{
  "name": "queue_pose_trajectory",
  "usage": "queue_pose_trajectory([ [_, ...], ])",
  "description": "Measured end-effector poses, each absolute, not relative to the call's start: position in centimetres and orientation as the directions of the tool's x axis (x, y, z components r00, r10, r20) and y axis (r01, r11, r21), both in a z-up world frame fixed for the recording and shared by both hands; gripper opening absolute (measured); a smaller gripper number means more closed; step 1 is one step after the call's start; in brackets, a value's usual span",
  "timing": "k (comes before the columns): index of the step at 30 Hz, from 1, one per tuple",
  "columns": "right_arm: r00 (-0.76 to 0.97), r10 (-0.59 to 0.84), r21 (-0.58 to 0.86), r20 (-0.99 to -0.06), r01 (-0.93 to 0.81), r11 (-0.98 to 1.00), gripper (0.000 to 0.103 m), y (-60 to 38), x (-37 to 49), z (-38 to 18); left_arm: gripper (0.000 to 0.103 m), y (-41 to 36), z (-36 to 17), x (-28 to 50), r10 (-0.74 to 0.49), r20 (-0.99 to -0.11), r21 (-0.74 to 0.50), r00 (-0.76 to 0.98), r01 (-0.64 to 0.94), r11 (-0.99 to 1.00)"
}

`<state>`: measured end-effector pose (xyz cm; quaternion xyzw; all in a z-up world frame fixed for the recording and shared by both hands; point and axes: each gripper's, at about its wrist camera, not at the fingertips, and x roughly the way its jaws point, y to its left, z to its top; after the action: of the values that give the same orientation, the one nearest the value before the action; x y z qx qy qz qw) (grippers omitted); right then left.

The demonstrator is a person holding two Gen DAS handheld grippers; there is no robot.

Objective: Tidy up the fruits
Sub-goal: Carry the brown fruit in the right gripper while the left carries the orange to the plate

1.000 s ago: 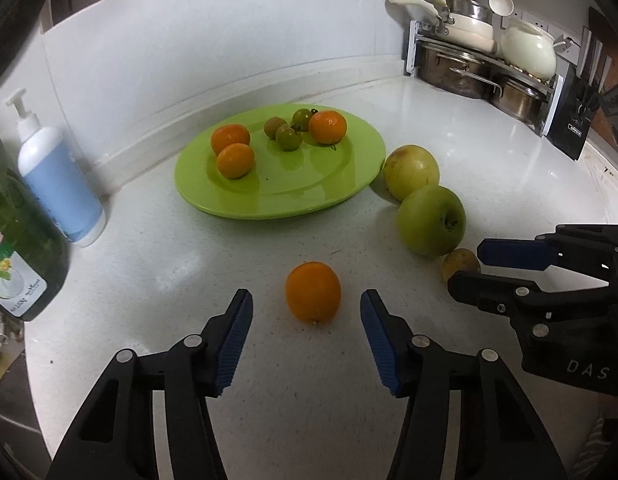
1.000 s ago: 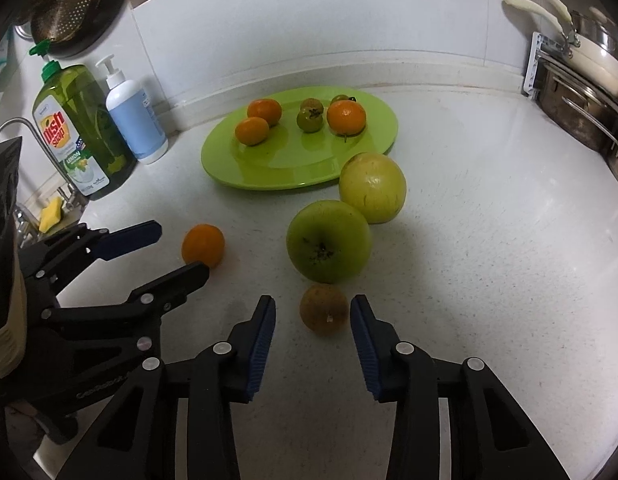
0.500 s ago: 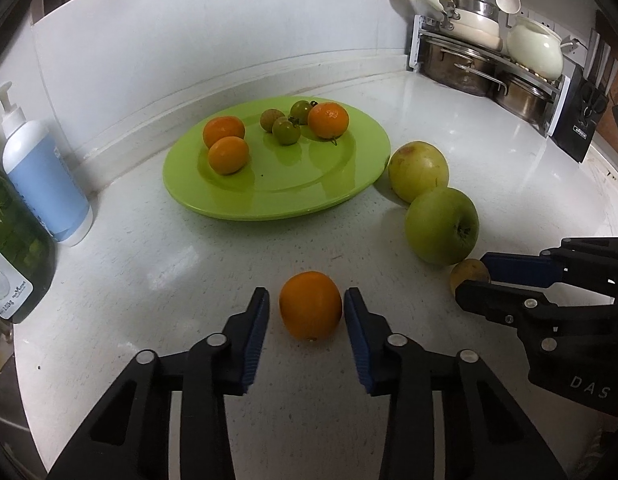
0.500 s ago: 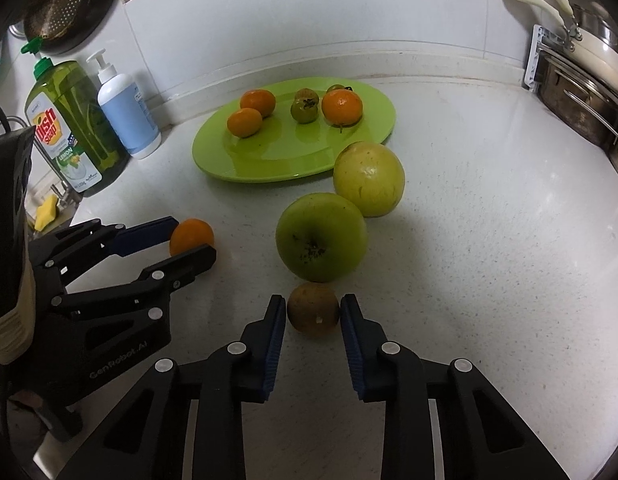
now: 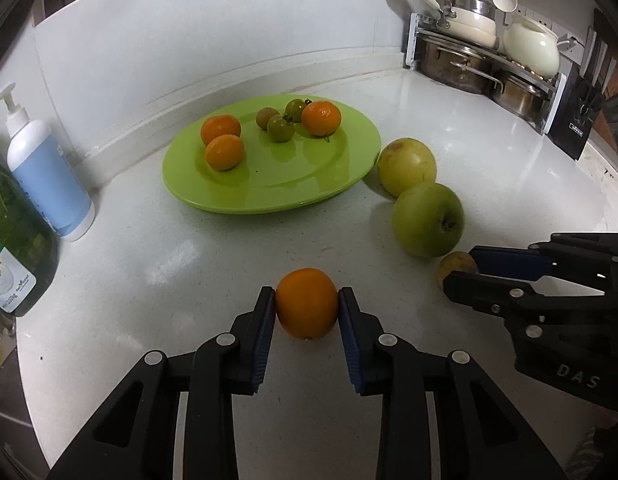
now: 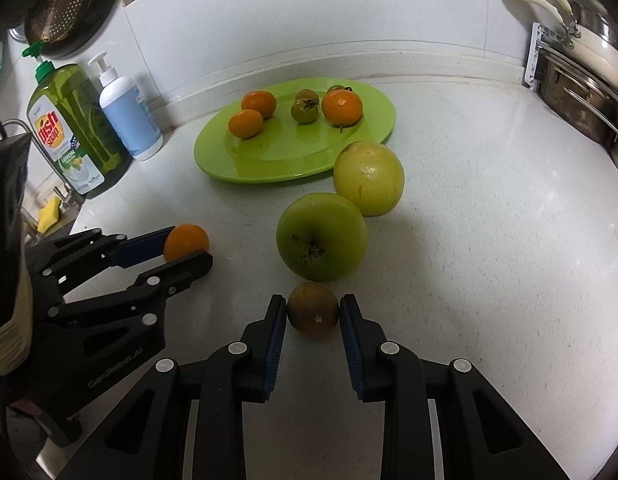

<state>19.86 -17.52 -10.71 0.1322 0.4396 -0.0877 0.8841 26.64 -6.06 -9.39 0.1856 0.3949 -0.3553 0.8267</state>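
Note:
An orange [image 5: 307, 304] lies on the white counter with my left gripper [image 5: 307, 300] around it, jaws closing, both blue pads pressed on its sides. A small brown fruit [image 6: 313, 314] sits between the pads of my right gripper [image 6: 313, 308], which is shut on it. Just beyond it lie a green apple [image 6: 321, 236] and a yellow apple [image 6: 368, 178]. The green plate [image 5: 269, 200] behind holds three oranges and three small greenish fruits. In the left wrist view the right gripper [image 5: 461, 270] enters from the right.
A blue pump bottle [image 5: 45, 176] and a green dish soap bottle [image 6: 69, 128] stand at the left by the sink edge. A rack of pots [image 5: 481, 60] and a knife block [image 5: 573, 120] fill the back right corner. The wall runs behind the plate.
Both grippers have closed: the left jaws came in from wide apart onto the orange, the right jaws onto the brown fruit. Neither fruit has left the counter.

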Motion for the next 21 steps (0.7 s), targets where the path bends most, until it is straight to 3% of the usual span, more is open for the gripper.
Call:
queue_pose_trajectory([
  [21, 0.659, -0.012, 0.172, -0.752, 0.214, 0.962, 0.029, -17.0, 16.5, -8.1, 0.032, -4.6, -5.3, 22.2, -0.450, -0.738, 0.018, 0.504, 0.680, 0.733],
])
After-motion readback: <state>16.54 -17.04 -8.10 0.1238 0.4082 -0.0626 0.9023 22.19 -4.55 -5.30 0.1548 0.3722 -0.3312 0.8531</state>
